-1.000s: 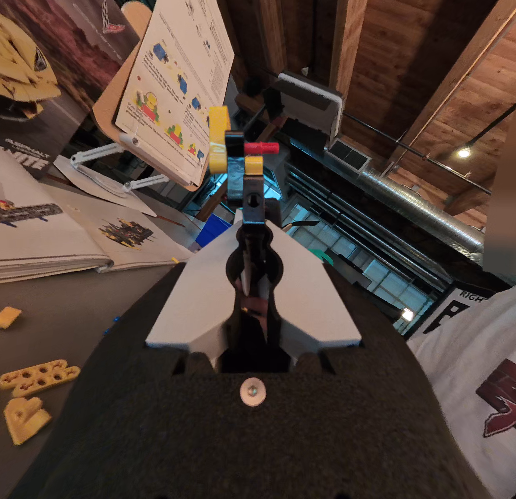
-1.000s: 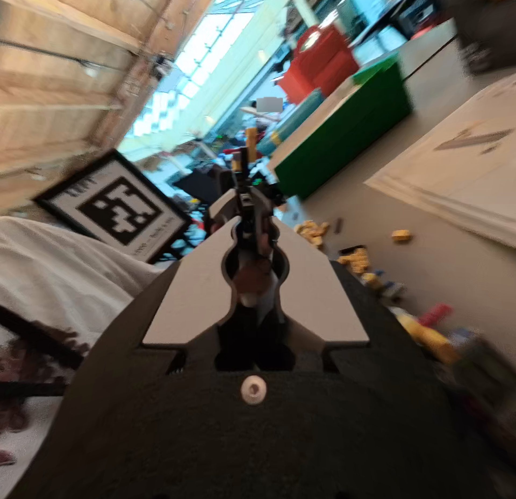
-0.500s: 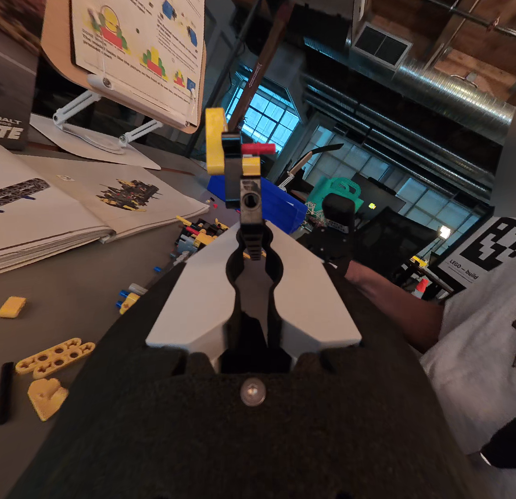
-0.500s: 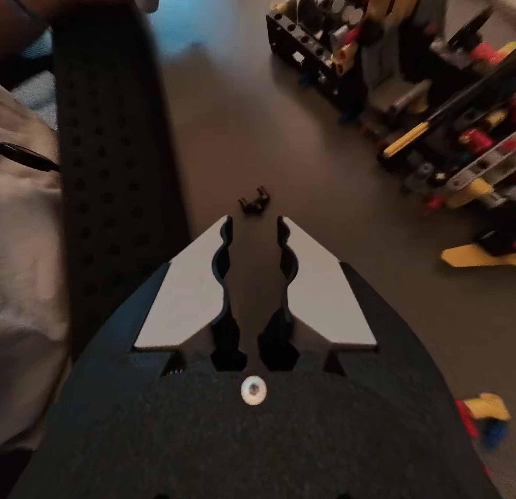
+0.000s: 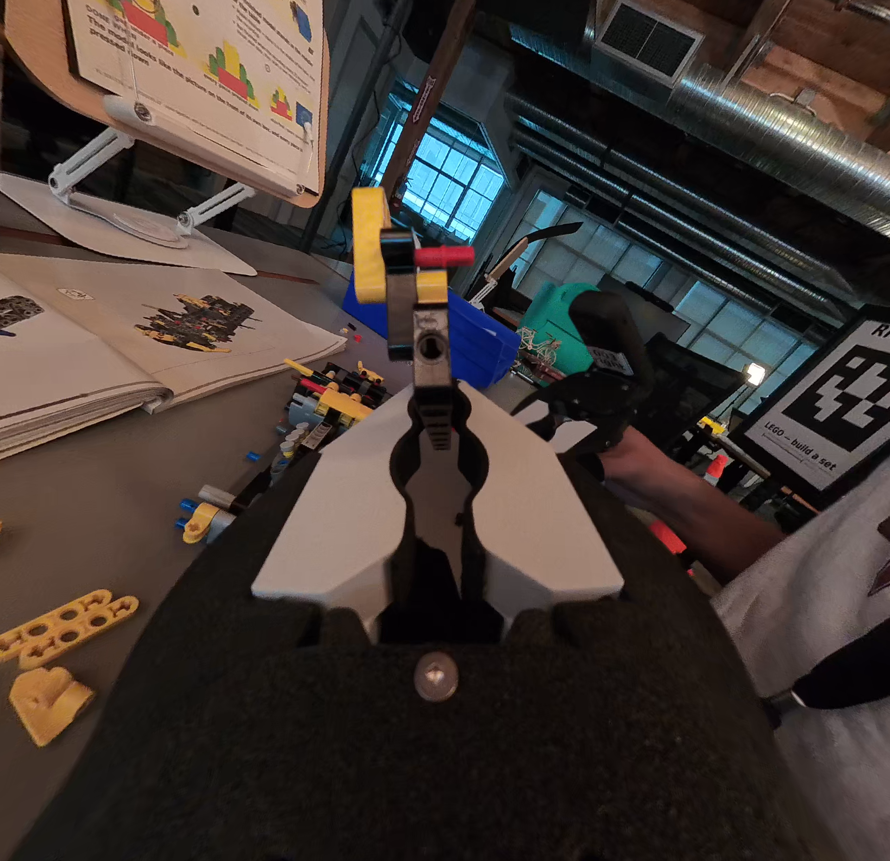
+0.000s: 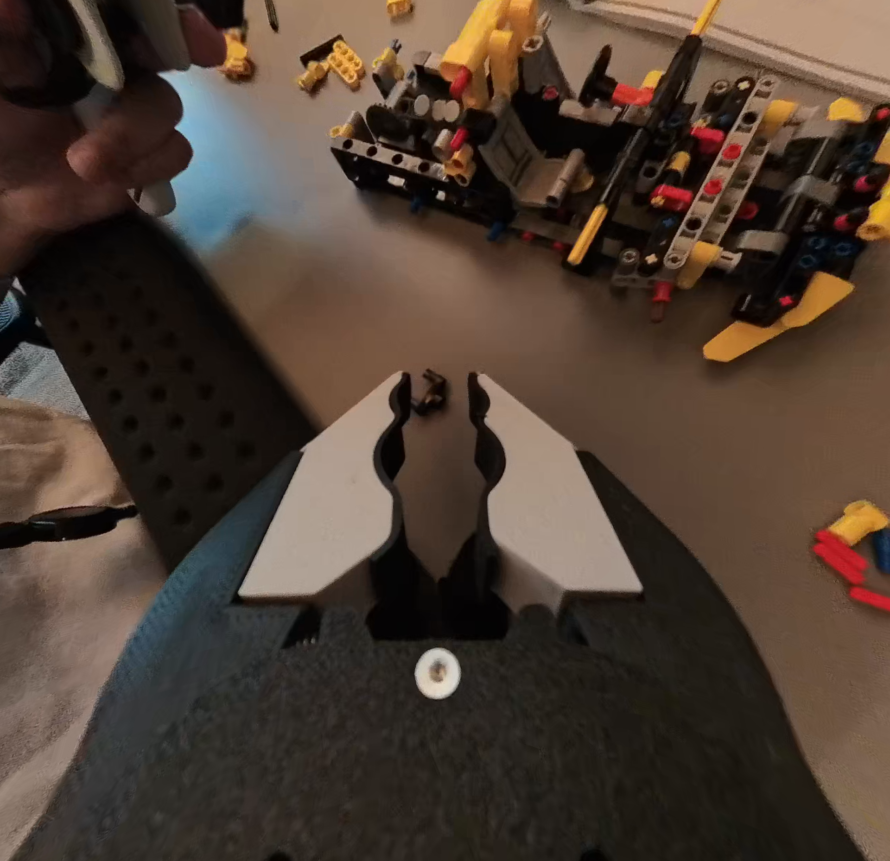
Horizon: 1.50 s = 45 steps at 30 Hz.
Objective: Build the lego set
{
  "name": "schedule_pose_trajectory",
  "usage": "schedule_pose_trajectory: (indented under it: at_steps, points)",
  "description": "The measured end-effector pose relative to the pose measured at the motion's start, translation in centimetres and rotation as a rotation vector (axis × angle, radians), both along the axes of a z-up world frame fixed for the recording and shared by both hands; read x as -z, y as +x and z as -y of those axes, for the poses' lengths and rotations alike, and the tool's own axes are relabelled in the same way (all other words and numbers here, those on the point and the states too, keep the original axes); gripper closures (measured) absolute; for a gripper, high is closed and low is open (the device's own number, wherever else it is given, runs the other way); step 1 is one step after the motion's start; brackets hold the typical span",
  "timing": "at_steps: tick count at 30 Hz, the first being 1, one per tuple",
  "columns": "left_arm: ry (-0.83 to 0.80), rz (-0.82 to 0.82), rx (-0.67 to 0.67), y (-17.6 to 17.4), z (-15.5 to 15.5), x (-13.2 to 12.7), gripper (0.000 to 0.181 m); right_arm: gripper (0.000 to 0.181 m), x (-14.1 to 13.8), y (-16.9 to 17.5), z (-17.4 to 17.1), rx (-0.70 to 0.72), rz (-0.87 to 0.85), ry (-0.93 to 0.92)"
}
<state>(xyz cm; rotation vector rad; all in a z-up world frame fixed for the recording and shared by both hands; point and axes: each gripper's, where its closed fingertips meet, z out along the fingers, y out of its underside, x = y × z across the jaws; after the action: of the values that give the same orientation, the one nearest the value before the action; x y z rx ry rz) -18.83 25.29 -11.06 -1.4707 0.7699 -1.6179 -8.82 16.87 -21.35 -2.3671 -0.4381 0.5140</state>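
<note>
My left gripper [image 5: 433,395] is shut on a small lego sub-assembly [image 5: 409,284] of black, yellow and grey parts with a red pin, held up in the air above the table. My right gripper [image 6: 438,380] is open and points down at the table, with a small black lego piece [image 6: 431,395] lying between its fingertips. The large black, grey and yellow lego model [image 6: 626,164] stands on the table beyond, to the right. It also shows in the left wrist view [image 5: 337,400]. The right gripper [image 5: 597,385] shows farther off in the left wrist view.
An open instruction book [image 5: 144,337] lies at the left, with a sheet on a white stand [image 5: 192,67] behind it. Loose yellow pieces [image 5: 62,631] lie near left. Red, yellow and blue pieces [image 6: 852,544] lie at right. A blue bin [image 5: 477,342] stands behind. The left gripper's dark body [image 6: 144,380] is close at the left. Spacing between my two grippers at the tips: around 15 cm.
The right gripper swung down from the room to the table, opened, and closed in on the small black piece. The left gripper tilted downward, still holding the sub-assembly.
</note>
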Motion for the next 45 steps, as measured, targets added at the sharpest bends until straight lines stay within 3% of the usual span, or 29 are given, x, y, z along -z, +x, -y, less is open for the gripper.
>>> schedule_pose_trajectory:
  at_steps: [13,21,25,35,39,42,45]
  points:
    - [0.013,-0.021,0.03,0.2,0.7,0.3,0.173,0.16,2.3,0.9,1.5,-0.101,-0.077,-0.119]
    - [-0.012,-0.014,0.058,0.3,0.9,0.4,0.173,0.159,2.6,-0.4,0.6,-0.524,0.121,0.169]
    - [-0.01,-0.012,0.054,0.2,0.8,0.4,0.173,0.169,2.8,-0.8,0.4,-0.64,0.177,0.255]
    - [-0.018,-0.014,0.058,0.3,0.7,0.5,0.173,0.174,2.6,-1.1,0.7,-0.661,0.131,0.167]
    - [-0.028,-0.007,0.062,0.3,0.7,0.5,0.173,0.175,1.0,5.3,1.9,-0.61,0.449,-0.098]
    - [-0.037,-0.002,0.068,0.2,0.7,0.5,0.173,0.175,-0.2,13.0,4.8,-0.532,0.749,-0.424]
    - [-0.039,0.001,0.069,0.2,0.7,0.5,0.173,0.175,-1.0,18.3,8.6,-0.426,0.871,-0.738]
